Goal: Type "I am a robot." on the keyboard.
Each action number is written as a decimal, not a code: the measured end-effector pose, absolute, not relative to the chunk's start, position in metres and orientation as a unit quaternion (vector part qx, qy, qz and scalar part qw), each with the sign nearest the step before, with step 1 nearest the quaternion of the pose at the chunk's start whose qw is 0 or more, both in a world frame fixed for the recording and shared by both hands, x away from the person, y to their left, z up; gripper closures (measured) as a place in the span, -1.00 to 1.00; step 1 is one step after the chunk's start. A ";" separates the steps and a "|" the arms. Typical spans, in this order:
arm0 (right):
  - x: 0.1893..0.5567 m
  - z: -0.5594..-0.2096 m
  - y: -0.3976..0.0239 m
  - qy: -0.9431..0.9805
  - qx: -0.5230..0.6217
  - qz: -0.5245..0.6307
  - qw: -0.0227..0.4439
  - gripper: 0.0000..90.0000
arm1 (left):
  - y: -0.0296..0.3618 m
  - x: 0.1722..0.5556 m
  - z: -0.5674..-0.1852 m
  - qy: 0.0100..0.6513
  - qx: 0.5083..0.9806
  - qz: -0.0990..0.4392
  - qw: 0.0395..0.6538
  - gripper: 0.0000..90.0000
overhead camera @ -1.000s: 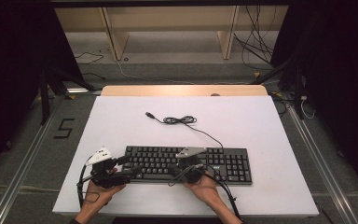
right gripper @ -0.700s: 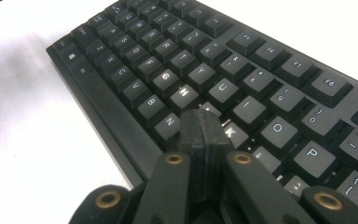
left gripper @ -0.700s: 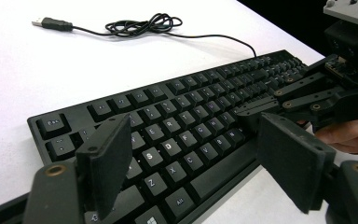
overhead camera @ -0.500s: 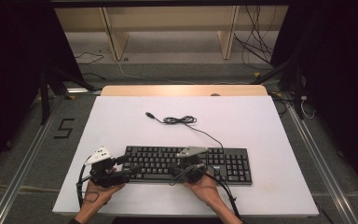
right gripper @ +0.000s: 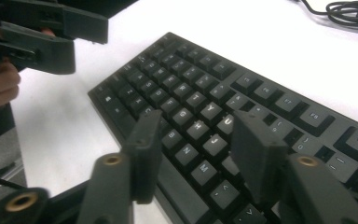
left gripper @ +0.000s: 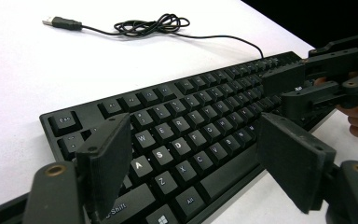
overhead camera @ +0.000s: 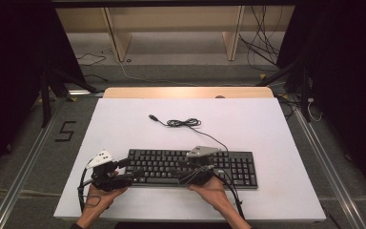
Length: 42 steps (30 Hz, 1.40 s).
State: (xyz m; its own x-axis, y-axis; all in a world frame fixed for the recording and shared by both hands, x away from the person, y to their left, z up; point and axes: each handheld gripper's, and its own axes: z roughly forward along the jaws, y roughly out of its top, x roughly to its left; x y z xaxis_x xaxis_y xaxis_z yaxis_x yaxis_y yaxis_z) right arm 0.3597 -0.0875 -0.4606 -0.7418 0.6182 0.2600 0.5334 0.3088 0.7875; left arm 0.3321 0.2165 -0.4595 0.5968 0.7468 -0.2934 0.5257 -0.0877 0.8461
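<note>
Black full-size plastic keyboard [overhead camera: 190, 167] lies flat on the white table [overhead camera: 267, 129], near the front edge, long side across the high view. Its thin black cable [overhead camera: 186, 123] runs back from the rear edge to a loose coil, ending in a USB plug [overhead camera: 152, 117] that rests on the table well apart from the keyboard.

Left gripper [overhead camera: 124, 171] sits at the keyboard's left end, jaws wide apart. In the left gripper view the letter keys [left gripper: 182, 140] show between them; pads press on nothing.

Right gripper [overhead camera: 195, 171] hovers over the front middle of the keyboard. Its jaws have just been opening and stand moderately apart; in the right gripper view [right gripper: 193, 144] keys lie beneath the gap, nothing clamped.

Both hands rest at the table's front edge.
</note>
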 end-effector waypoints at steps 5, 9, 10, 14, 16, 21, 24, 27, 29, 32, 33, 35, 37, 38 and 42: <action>0.359 -0.460 -0.087 0.808 0.354 0.470 0.040 -0.02 | 0.217 0.333 -0.460 0.437 0.730 0.108 0.515 -0.42; 0.357 -0.458 -0.086 0.807 0.351 0.472 0.037 -0.08 | 0.218 0.333 -0.460 0.437 0.730 0.109 0.515 -0.42; 0.357 -0.458 -0.086 0.807 0.352 0.473 0.036 -0.08 | 0.218 0.333 -0.460 0.437 0.730 0.109 0.515 -0.42; 0.354 -0.457 -0.084 0.808 0.347 0.476 0.035 -0.01 | 0.218 0.333 -0.460 0.438 0.729 0.109 0.514 -0.42; 0.353 -0.456 -0.083 0.809 0.344 0.476 0.036 0.09 | 0.218 0.333 -0.460 0.438 0.729 0.110 0.514 -0.42; 0.349 -0.458 -0.080 0.814 0.338 0.471 0.039 0.41 | 0.219 0.333 -0.460 0.440 0.728 0.110 0.514 -0.42; 0.347 -0.459 -0.078 0.818 0.334 0.467 0.041 0.65 | 0.219 0.334 -0.460 0.440 0.728 0.111 0.514 -0.42; 0.345 -0.460 -0.076 0.820 0.333 0.463 0.041 0.86 | 0.219 0.334 -0.461 0.440 0.728 0.111 0.514 -0.42; 0.344 -0.462 -0.075 0.823 0.331 0.460 0.042 0.96 | 0.219 0.334 -0.461 0.440 0.728 0.112 0.514 -0.42; 0.343 -0.465 -0.072 0.827 0.330 0.454 0.039 1.00 | 0.219 0.334 -0.461 0.440 0.728 0.112 0.513 -0.42; 0.343 -0.466 -0.072 0.828 0.329 0.452 0.037 1.00 | 0.220 0.334 -0.461 0.441 0.728 0.112 0.513 -0.42; 0.343 -0.468 -0.070 0.830 0.327 0.450 0.037 1.00 | 0.220 0.334 -0.461 0.441 0.728 0.112 0.514 -0.42; 0.343 -0.470 -0.069 0.833 0.327 0.445 0.035 1.00 | 0.220 0.334 -0.461 0.442 0.727 0.112 0.514 -0.42; 0.343 -0.472 -0.068 0.834 0.327 0.442 0.035 1.00 | 0.220 0.334 -0.461 0.442 0.727 0.112 0.514 -0.42; 0.343 -0.475 -0.066 0.838 0.326 0.436 0.035 1.00 | 0.220 0.334 -0.461 0.442 0.727 0.112 0.513 -0.42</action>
